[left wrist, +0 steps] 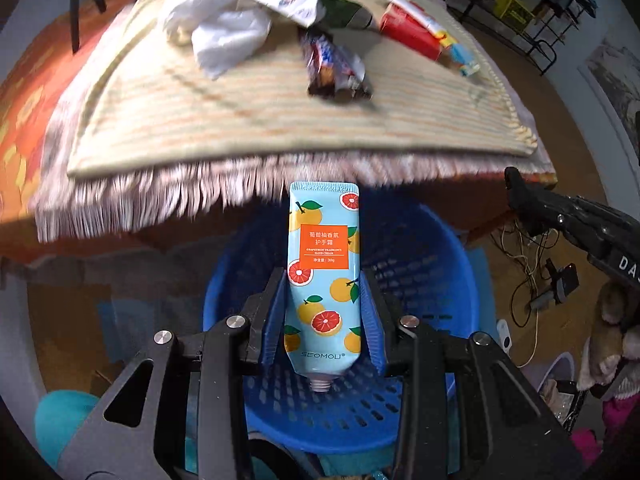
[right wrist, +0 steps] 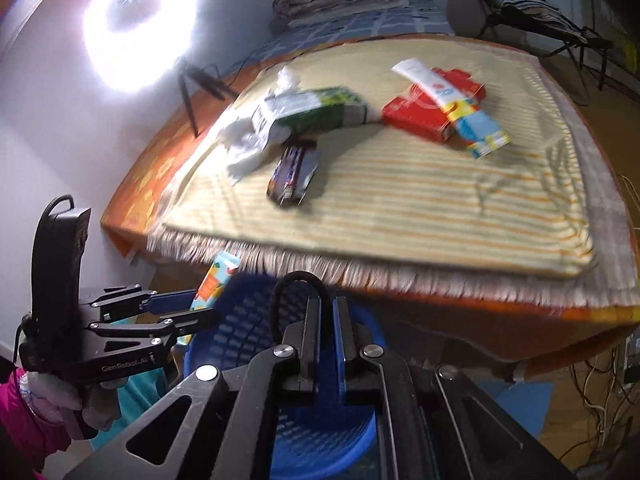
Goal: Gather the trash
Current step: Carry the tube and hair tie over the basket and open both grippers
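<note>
1. While the left wrist view looks steeply down, the left gripper [left wrist: 324, 292] is clamped on a hand cream tube [left wrist: 323, 276], its blue pads pressing the tube's two sides low on the body. The open threaded neck points toward the camera and the crimped end points away, toward the table's fringe [left wrist: 160, 196].
2. Directly beneath the tube sits the blue basket [left wrist: 432, 264], so the tube hangs over its opening. If the jaws part here, it should fall inside; the risk is judged small, though the long tube could catch the far rim if let go further out.
3. On the striped cloth [left wrist: 248, 116] beyond, more trash waits: a white tissue [left wrist: 224, 36], a dark snack wrapper [left wrist: 332, 68] and a red box [left wrist: 412, 32] to the far right.
4. In the right wrist view, the right gripper [right wrist: 326, 320] is closed with nothing between its pads, hanging over the near side of the same basket [right wrist: 240, 320].
5. At the left of that view, the other gripper holds the tube [right wrist: 214, 284] tilted above the basket's left rim.
6. Well beyond the closed jaws lie the wrapper [right wrist: 294, 170], a green carton [right wrist: 316, 112], the red box [right wrist: 424, 114] and a white tube [right wrist: 428, 80] resting on it.
7. Shut jaws cannot take any of these; they must open first, and a hasty reach might snag the loose cloth [right wrist: 400, 208].
</note>
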